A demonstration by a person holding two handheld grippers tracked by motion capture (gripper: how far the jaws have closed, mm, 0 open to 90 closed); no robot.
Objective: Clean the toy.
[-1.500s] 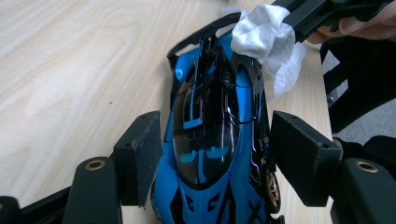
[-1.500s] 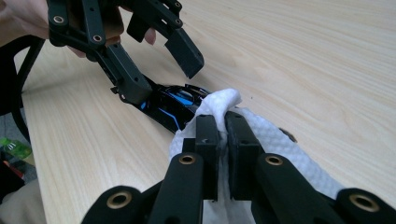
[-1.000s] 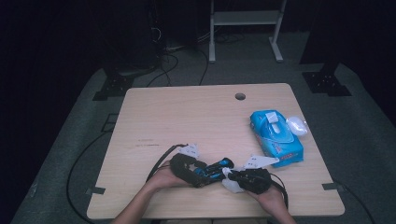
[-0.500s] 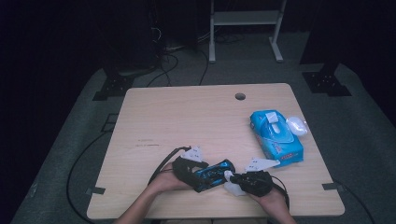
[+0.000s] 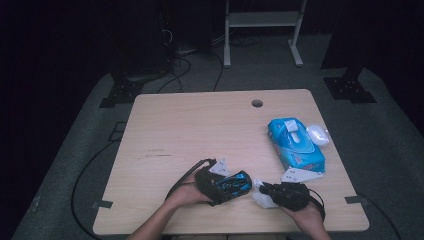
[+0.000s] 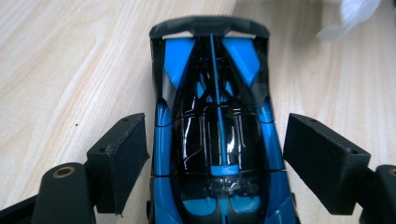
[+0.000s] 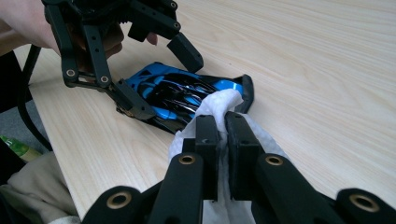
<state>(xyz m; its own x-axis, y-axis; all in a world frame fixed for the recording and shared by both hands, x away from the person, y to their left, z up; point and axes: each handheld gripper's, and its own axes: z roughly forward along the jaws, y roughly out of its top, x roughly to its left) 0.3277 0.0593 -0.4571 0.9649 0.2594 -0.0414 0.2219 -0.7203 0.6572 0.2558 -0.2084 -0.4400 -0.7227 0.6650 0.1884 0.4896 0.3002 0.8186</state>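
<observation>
Left claw (image 6: 212,154) stands open astride the blue-and-black toy car (image 6: 215,130) on the tabletop (image 6: 56,70), jaws clear of its flanks, while right claw (image 7: 221,126) is clamped on a white wipe (image 7: 219,105) pressed against the car's tail.

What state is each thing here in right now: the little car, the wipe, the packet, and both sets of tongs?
Toy car: upright on the table, between the left tongs' jaws, not clamped.
Left tongs: open, jaws either side of the car.
Right tongs: shut on the white wipe.
White wipe: crumpled, pinched, touching the car's tail end.
Wipes packet: lying flat, lid flipped open.
</observation>
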